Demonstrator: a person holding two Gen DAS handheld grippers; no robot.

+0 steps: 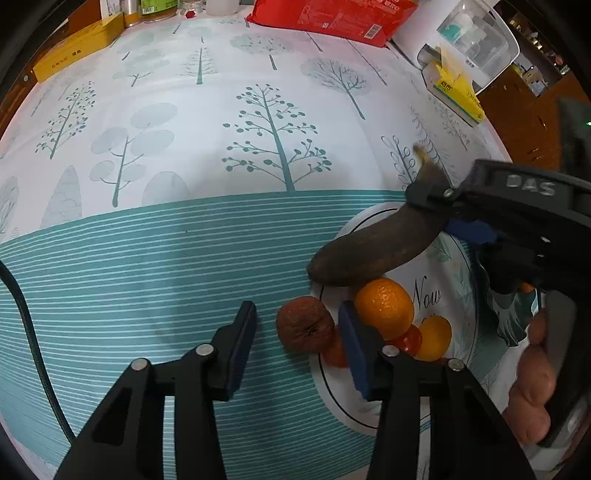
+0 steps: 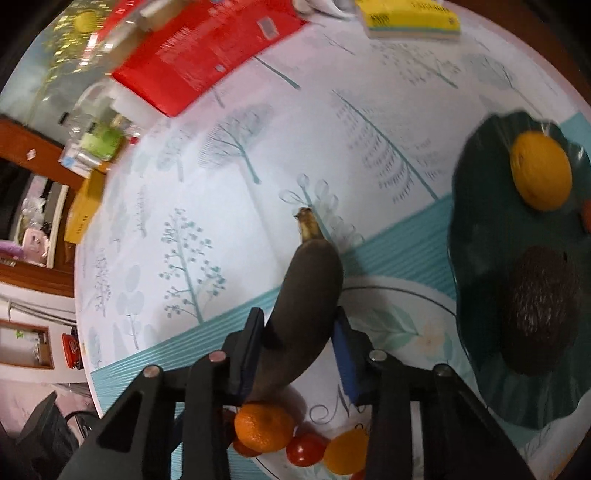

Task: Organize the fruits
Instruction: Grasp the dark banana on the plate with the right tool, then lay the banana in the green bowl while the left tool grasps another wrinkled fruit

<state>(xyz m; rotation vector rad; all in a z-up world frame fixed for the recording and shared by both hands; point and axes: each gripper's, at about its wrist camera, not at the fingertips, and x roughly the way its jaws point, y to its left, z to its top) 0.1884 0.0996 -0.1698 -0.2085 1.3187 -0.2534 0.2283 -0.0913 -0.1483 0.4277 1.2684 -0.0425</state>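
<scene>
A white plate [image 1: 448, 266] holds an orange mandarin [image 1: 384, 308], a smaller yellow-orange fruit [image 1: 436, 338] and red tomatoes [image 1: 410, 339]. A wrinkled brown fruit [image 1: 304, 324] lies on the cloth at the plate's left edge. My right gripper [image 2: 299, 345] is shut on a dark overripe banana [image 2: 306, 291] and holds it above the plate; the banana also shows in the left wrist view [image 1: 373, 251]. My left gripper [image 1: 299, 328] is open, its jaws either side of the brown fruit. A dark green plate [image 2: 476, 258] holds a lemon [image 2: 541, 171] and an avocado [image 2: 541, 308].
A red packet [image 1: 332, 14] and a yellow box [image 1: 77, 48] lie at the table's far side. A tissue box [image 1: 456, 88] and a white container [image 1: 472, 37] stand at the far right. A black cable [image 1: 26, 314] crosses the left.
</scene>
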